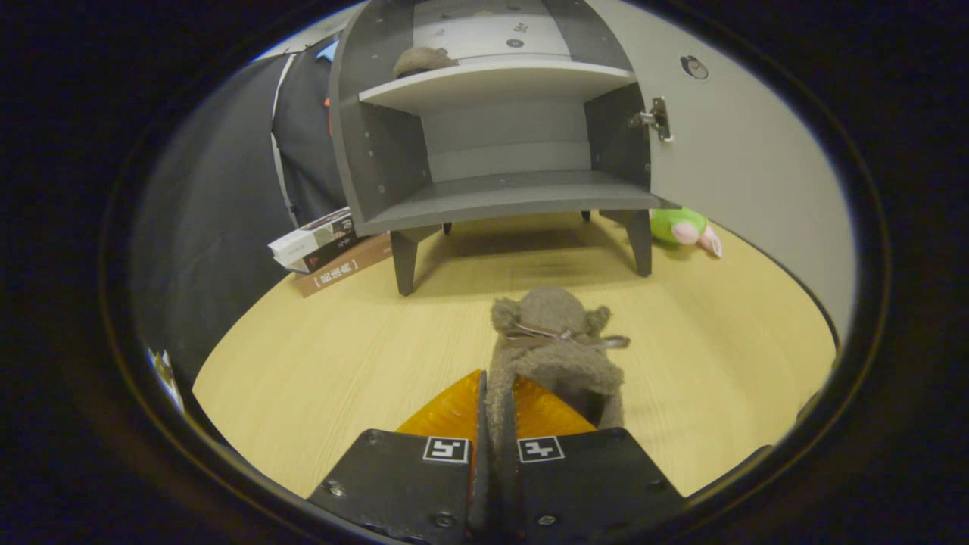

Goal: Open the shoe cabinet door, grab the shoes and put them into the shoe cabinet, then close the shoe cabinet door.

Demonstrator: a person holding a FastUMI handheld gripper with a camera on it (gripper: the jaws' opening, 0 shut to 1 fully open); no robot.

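Door (757,144) open, one shoe (422,60) shelved in cabinet (492,136) beyond tongs (496,424); tongs pinching second shoe (556,348). Left: shelving it, closing door.

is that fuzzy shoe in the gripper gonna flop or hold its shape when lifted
The shoe looks plush, so probably light. The gripper pinches one thin edge, and its wall squeezes flat between the fingers, so it will likely sag. The fuzzy fabric should resist slipping.
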